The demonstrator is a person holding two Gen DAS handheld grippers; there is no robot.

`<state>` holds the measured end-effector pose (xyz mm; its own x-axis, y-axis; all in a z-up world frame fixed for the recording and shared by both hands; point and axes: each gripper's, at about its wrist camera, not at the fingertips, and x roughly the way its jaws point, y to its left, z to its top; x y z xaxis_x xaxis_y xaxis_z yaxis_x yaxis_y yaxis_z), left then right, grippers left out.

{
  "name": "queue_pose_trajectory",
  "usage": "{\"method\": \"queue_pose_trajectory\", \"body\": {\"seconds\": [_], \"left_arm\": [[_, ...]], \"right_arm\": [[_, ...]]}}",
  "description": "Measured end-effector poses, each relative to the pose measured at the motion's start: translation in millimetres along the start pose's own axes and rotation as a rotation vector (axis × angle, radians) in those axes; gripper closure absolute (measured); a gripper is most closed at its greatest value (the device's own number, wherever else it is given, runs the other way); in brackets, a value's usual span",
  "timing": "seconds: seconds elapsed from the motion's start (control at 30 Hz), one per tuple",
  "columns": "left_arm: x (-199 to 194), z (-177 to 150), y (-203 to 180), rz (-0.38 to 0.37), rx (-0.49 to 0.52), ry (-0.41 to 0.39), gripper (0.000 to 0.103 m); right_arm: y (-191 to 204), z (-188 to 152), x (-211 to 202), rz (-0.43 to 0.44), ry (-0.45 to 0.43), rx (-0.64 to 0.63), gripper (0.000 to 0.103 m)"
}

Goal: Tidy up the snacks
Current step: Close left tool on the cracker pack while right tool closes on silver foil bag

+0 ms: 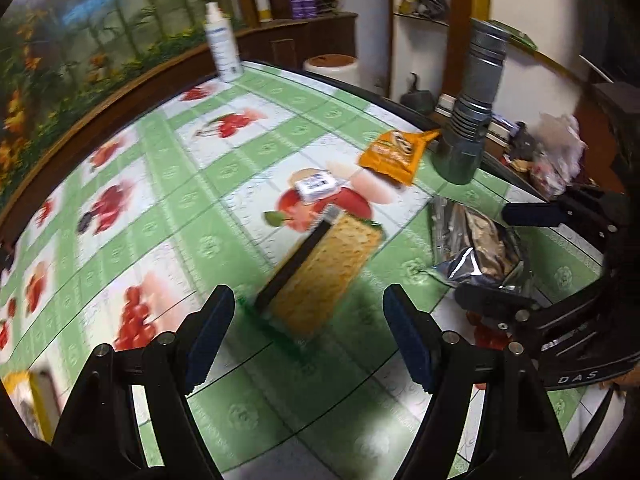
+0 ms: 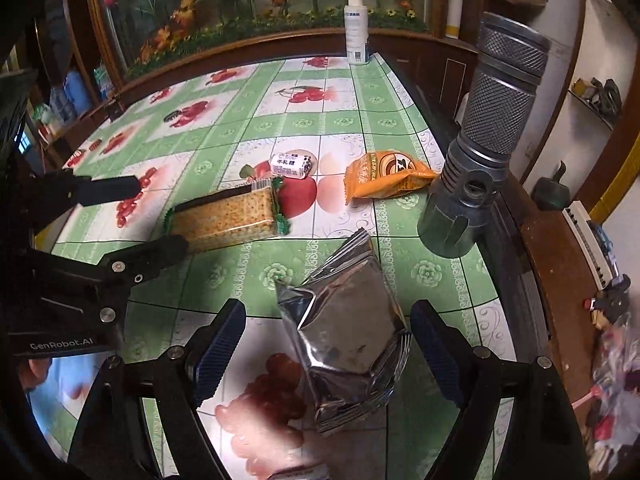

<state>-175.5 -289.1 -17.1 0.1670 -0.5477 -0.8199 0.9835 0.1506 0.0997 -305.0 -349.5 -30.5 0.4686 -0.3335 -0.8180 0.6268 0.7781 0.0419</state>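
Tabletop (image 2: pixel 256 280) under a fruit-print cloth, floral mural behind. Right gripper (image 2: pixel 328 344), fingers spread wide around the silver foil packet (image 2: pixel 344 340) near the right edge without pressing it; left gripper (image 1: pixel 308 336), fingers open, poised over the cracker pack (image 1: pixel 324 268) mid-table. Advisable: close squarely across each packet's middle, gently enough not to crush the contents

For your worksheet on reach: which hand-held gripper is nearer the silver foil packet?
Right. The right hand-held gripper straddles the silver foil packet, open; the left hand-held gripper faces the cracker pack beside it.
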Motion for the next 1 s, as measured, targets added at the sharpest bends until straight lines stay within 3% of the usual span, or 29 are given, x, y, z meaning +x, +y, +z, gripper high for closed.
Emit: {"method": "queue_pose_trajectory", "body": {"seconds": [0.23,0.37,0.4,0.43,0.5,0.73,1.0], "left_arm": [[39,12,-10,0.038,0.079,0.073,0.026],[42,12,-4,-0.017,0.034,0.061,0.026],[42,11,-2,-0.033,0.018,0.061,0.032],[41,9,0,-0.053,0.005,0.056,0.046],[37,5,1,-0.079,-0.015,0.054,0.058],[13,-19,5,0.011,-0.059,0.053,0.059],[-45,-62,39,0.161,-0.257,0.014,0.059]], "right_arm": [[-15,-3,18,-0.003,0.053,0.033,0.016],[-16,-4,19,-0.008,0.044,0.028,0.017],[-15,-3,19,-0.014,0.043,0.023,0.019],[-15,-2,20,-0.021,0.041,0.018,0.022],[-12,-1,20,-0.058,0.031,0.004,0.04],[-1,-6,8,0.01,-0.005,0.029,0.042],[38,-1,-25,0.132,-0.082,0.032,0.042]]}}
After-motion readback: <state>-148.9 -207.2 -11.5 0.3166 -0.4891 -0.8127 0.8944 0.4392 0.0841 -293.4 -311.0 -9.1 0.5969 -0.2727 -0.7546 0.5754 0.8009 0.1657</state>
